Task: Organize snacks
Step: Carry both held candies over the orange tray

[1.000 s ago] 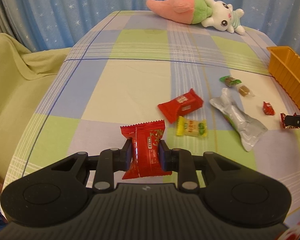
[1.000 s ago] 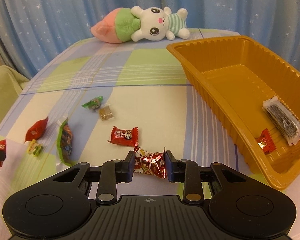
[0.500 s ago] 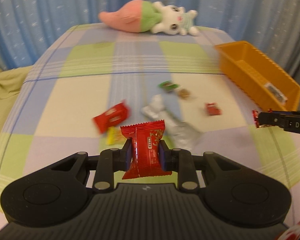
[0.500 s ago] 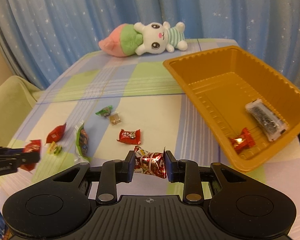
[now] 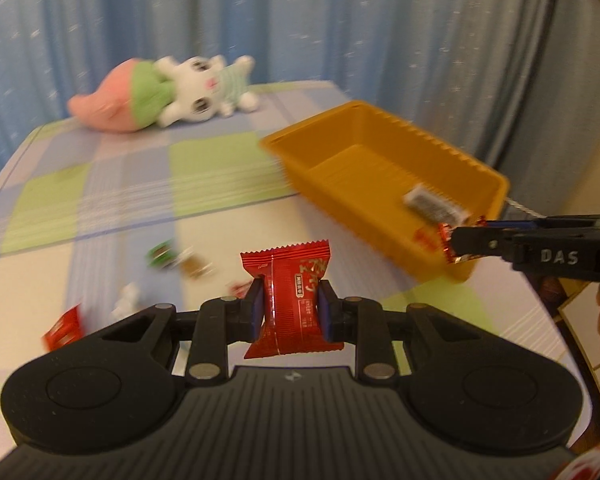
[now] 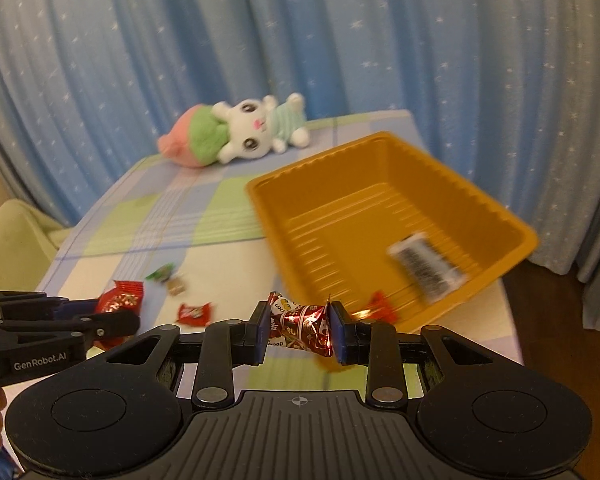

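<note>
On right gripper (image 5: 456, 246): "DAS" lettering.

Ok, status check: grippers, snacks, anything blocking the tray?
Left gripper shut on red packet. Right gripper shut on foil candy, near orange tray. Nothing blocking.

Two grippers: the left gripper (image 5: 291, 305) and the right gripper (image 6: 300, 330), one snack pinched in each, a red packet (image 5: 292, 300) and a foil-wrapped candy (image 6: 301, 325).

One orange tray (image 6: 496, 208) at the right, with two snacks inside: a barcoded bar (image 6: 426, 266) and a small red candy (image 6: 378, 306).

On the checked cloth (image 6: 228, 216), three loose pieces show in the right wrist view: a green one (image 6: 161, 272), a brown one (image 6: 176, 286) and a red one (image 6: 195, 314). The blurred left wrist view adds two at the near left, a pale packet (image 5: 126, 304) and a red packet (image 5: 62, 326).

One plush rabbit (image 6: 240, 136) at the far end.
</note>
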A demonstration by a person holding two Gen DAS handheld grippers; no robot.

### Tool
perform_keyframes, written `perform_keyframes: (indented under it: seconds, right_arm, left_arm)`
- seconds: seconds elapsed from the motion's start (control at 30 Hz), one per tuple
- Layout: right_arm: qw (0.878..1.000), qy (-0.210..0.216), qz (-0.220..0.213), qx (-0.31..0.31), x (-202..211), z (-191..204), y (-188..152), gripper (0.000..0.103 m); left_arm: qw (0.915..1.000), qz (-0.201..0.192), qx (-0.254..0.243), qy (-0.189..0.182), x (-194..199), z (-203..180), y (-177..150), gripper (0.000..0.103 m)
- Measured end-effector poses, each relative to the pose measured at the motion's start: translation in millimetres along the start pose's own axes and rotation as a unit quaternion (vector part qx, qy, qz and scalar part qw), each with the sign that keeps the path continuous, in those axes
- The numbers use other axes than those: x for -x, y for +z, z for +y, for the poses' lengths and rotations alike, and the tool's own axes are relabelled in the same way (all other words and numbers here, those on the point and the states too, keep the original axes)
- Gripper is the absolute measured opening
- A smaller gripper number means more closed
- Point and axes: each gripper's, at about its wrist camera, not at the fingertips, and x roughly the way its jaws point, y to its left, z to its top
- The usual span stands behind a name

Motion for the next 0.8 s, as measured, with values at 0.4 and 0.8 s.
perform_keyframes:
  seconds: [0.4, 0.8]
  right_arm:
    - [0.999, -0.014, -0.023, -0.029, -3.3, -64.1, 32.9, 0.032]
    - [0.998, -0.006, -0.003, -0.062, -44.0, -101.7, 54.4, 0.032]
  left_arm:
    - [0.9990, -0.017, -0.023, -0.033, -39.0, -66.8, 52.4, 0.025]
    - [0.9996, 0.012, -0.003, -0.024, -90.7, -82.1, 79.9, 0.025]
